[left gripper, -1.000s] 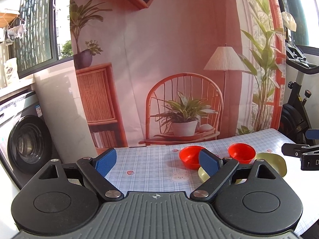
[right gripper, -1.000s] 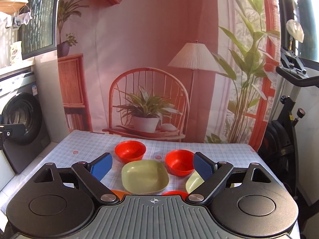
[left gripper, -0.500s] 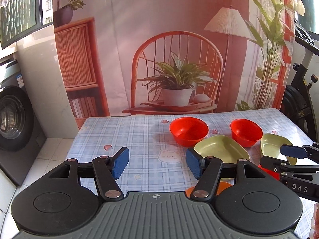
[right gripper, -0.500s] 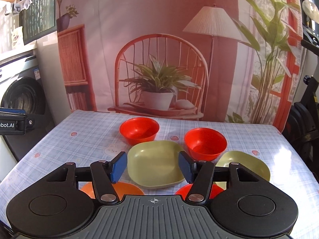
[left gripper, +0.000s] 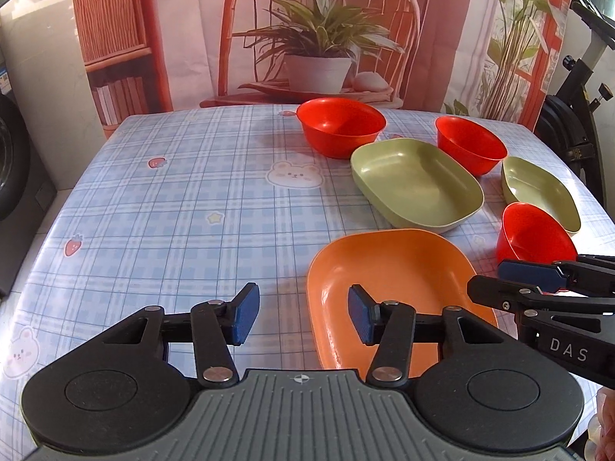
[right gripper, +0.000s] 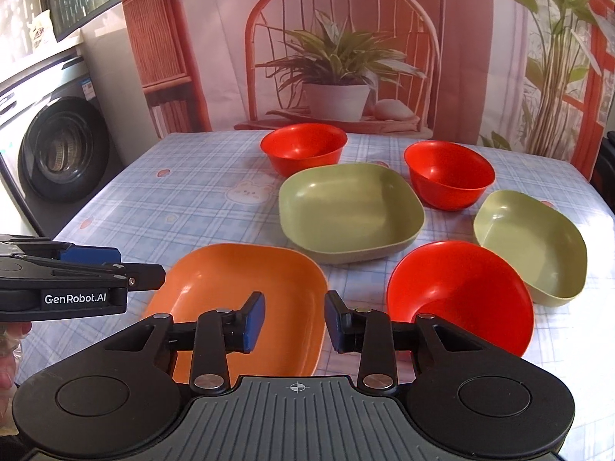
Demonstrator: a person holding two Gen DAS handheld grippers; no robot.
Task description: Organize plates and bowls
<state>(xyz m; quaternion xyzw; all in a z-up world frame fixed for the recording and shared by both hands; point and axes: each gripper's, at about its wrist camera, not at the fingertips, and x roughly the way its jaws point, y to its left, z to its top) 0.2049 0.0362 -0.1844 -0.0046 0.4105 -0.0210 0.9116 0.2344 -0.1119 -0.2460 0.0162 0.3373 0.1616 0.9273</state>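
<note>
Plaid blue-and-white vinyl tablecloth point(left gripper: 184, 207) covers the table; its left half is bare, so I have room to move there, and the far edge meets a printed backdrop point(right gripper: 461, 57). All the dishes crowd the right half. Nearest me: an orange rounded-square plastic plate point(left gripper: 388, 284), with a red round plastic bowl point(right gripper: 461, 299) just beside it on its right. Behind those, a green rounded-square plastic dish point(left gripper: 415, 188) in the middle and a second green dish point(right gripper: 534, 242) at the right, close to the table's right edge. Two more red bowls at the back: the back-left red bowl point(left gripper: 342, 125) and the back-right red bowl point(left gripper: 471, 148).

My left gripper point(left gripper: 303, 313) hangs over the orange plate's left rim, which lies between the jaws, but the pads aren't pressing on it; the jaws have just been closing and stand partly apart. My right gripper point(right gripper: 294, 320) is above the orange plate's right part, jaws narrower, also just closing, gripping nothing.

Right wrist view shows a washing machine point(right gripper: 57, 146) off the table's left side and the near red bowl in full; in the left wrist view that bowl is partly hidden by the right gripper's fingers point(left gripper: 530, 272). Left wrist view alone shows an exercise bike point(left gripper: 576, 88) off the right edge.
</note>
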